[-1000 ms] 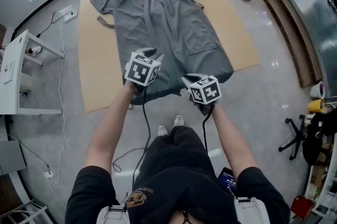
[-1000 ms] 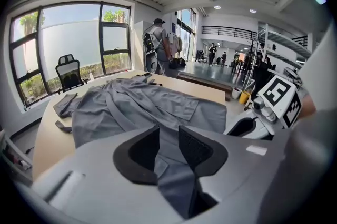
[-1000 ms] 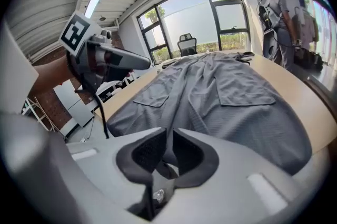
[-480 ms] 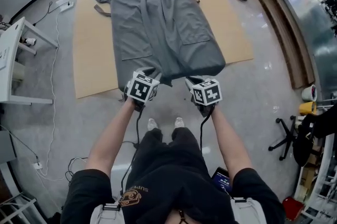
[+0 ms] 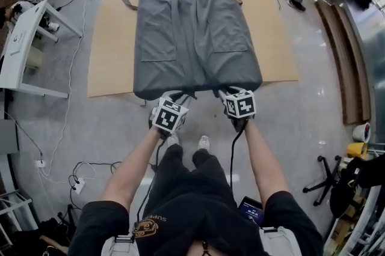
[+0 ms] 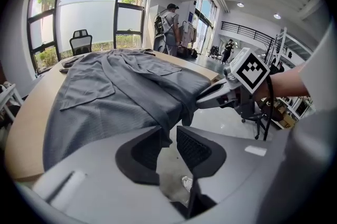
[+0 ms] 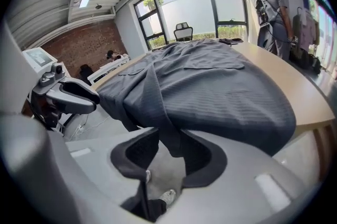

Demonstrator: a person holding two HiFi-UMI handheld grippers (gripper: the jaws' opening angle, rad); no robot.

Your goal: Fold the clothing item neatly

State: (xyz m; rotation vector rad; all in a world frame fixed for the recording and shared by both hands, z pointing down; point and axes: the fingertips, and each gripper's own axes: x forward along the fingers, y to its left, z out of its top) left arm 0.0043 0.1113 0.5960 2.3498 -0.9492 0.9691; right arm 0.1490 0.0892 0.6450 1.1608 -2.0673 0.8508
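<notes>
The long grey cloth robe lies spread flat on the tan floor board, upper centre. At its lower hem the left gripper has just been closing, not clamped yet, with the hem tip between its jaws. The right gripper has just been opening; cloth hangs loose between its jaws.

Recorded slate grey, in a fine ribbed weave, on the robe; pale tan on the surface; glossy light grey on the floor. Found mid-grey shells and black pads on the left hand-held gripper and the right hand-held gripper, with black-and-white square markers on each cube. Noted white on the side table and the shoes, black on the person's shirt and the cables, yellow on a small object at the floor's right edge, and red-brown on the brick wall.
</notes>
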